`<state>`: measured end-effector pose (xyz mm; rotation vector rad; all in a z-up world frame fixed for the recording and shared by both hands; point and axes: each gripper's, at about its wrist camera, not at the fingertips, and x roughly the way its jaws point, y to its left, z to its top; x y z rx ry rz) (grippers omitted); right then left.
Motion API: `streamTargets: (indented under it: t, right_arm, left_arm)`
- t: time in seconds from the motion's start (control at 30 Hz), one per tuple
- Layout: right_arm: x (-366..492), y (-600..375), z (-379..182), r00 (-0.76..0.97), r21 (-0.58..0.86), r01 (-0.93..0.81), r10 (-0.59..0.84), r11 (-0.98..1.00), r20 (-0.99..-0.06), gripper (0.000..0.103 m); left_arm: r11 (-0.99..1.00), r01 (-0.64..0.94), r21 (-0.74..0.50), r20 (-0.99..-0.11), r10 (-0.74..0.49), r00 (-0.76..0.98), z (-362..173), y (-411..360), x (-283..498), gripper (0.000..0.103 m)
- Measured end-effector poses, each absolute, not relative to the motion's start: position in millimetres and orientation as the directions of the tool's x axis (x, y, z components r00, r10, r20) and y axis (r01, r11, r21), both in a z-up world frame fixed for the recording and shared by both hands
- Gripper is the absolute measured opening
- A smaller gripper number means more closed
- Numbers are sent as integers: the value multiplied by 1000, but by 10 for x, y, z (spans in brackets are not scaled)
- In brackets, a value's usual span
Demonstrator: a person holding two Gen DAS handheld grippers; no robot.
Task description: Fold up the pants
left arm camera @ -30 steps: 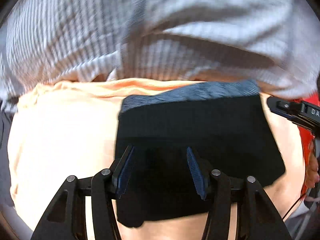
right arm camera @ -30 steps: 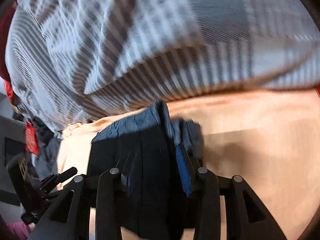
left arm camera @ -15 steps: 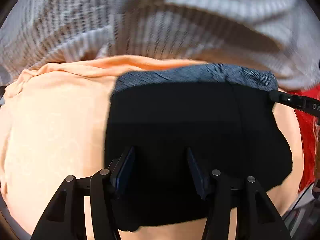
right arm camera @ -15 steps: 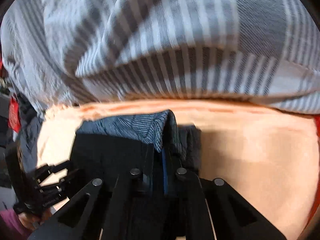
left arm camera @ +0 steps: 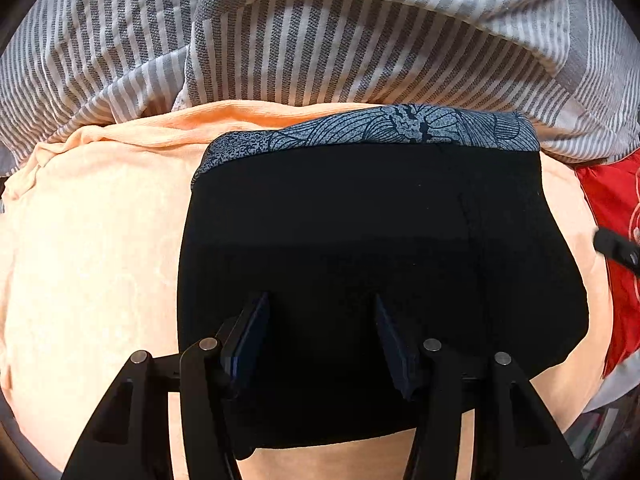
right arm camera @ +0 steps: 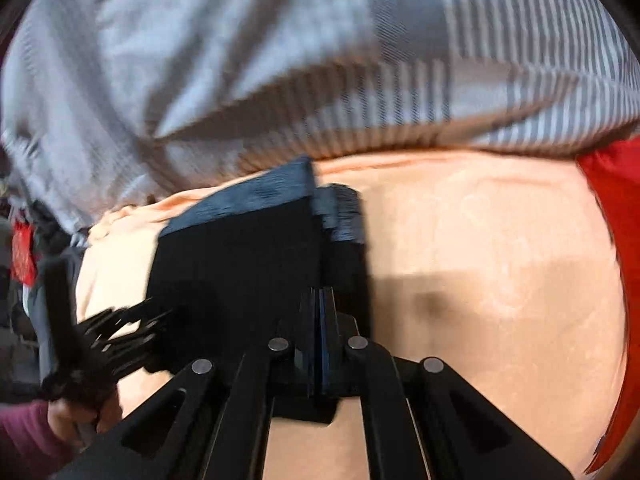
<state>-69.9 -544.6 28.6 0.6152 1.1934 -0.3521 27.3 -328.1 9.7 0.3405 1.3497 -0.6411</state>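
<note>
Black pants (left arm camera: 360,232) with a blue patterned waistband (left arm camera: 400,128) lie folded into a rectangle on a peach blanket (left arm camera: 92,248). My left gripper (left arm camera: 320,304) is open and hovers over the near part of the pants, holding nothing. In the right wrist view the pants (right arm camera: 240,256) sit left of centre. My right gripper (right arm camera: 321,296) is shut at the pants' right edge; whether cloth is pinched between the fingers does not show. The left gripper (right arm camera: 120,328) appears blurred at the lower left of that view.
A grey and white striped blanket (left arm camera: 320,32) is heaped behind the pants. A red cloth (left arm camera: 612,200) lies at the right. The peach blanket (right arm camera: 480,260) stretches bare to the right of the pants.
My right gripper has closed from open to shut at the pants' right edge. My left gripper has stayed open and moved closer over the pants.
</note>
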Motion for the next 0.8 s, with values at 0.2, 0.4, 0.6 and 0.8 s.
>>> streamTargets:
  t: [0.2, 0.4, 0.6, 0.8]
  right_arm:
    - [-701, -5084, -9, 253, 253, 531, 134, 809, -958, 6]
    - [-848, -5104, -116, 227, 236, 560, 127, 794, -966, 6]
    - [-891, -5166, -104, 217, 243, 579, 141, 778, -966, 6]
    - [-873, -5135, -112, 216, 243, 580, 140, 778, -966, 7]
  left_arm:
    - [783, 609, -127, -970, -226, 88, 79, -3286, 268, 55]
    - [783, 611, -122, -970, -224, 94, 107, -3280, 241, 57]
    - [783, 611, -120, -971, -220, 92, 109, -3295, 254, 57]
    - [787, 603, -130, -970, -227, 87, 147, -3276, 270, 57]
